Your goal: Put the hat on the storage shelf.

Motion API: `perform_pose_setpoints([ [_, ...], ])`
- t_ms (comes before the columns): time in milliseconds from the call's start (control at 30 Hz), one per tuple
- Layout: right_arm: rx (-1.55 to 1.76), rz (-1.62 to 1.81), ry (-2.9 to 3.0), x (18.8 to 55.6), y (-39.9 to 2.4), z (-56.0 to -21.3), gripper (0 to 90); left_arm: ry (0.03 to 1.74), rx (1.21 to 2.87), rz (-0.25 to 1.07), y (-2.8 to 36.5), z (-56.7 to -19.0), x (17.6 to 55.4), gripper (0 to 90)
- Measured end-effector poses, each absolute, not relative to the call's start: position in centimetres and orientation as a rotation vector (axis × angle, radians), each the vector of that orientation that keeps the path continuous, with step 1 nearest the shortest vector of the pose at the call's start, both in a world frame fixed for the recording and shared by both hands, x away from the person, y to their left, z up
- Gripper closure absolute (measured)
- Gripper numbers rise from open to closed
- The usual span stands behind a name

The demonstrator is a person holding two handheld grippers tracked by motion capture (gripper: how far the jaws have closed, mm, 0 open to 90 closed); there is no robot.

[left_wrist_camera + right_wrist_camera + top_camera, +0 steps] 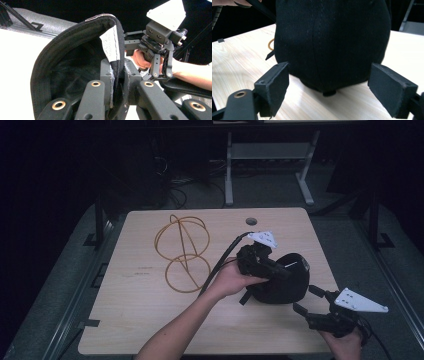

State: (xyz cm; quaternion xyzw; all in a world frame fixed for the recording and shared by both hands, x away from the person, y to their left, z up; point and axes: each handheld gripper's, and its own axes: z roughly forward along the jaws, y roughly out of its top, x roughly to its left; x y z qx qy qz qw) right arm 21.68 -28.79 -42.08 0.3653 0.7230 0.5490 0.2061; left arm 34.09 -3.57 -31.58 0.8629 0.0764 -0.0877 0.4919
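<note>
Pale wood table (140, 320) fills the middle of the high view, and a black cap (287, 285) sits right of centre on it. The left gripper (117, 82) has its jaws clamped tight on the cap's rim, beside the white label (111, 43). At the lower right, the right gripper (305, 301) stands with jaws spread wide, just short of the cap, touching nothing.

Matt black woven cloth cap (282, 282) with stitched seams and a white fabric label inside, on a pale smooth wood-grain table (140, 320), matt black plastic left gripper (280, 271) at its rim, thin orange wire hoops (182, 252) left of cap.
</note>
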Motion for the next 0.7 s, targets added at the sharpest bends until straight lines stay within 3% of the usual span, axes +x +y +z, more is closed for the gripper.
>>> perform_pose_setpoints([
  [200,1.030,1.551,1.979,21.88,-28.92,-42.06,25.0,0.174,2.087,-0.228,-3.77,-31.42,33.83,80.5],
  [533,0.959,1.611,1.988,22.04,-28.86,-42.27,68.0,0.162,2.092,-0.240,-3.83,-31.30,33.69,80.6],
  [567,0.954,1.620,1.986,22.05,-28.82,-42.28,76.0,0.160,2.095,-0.238,-3.81,-31.28,33.68,80.5],
  [700,0.943,1.620,1.993,22.07,-28.84,-42.26,81.8,0.165,2.104,-0.232,-3.63,-31.23,33.64,80.5],
])
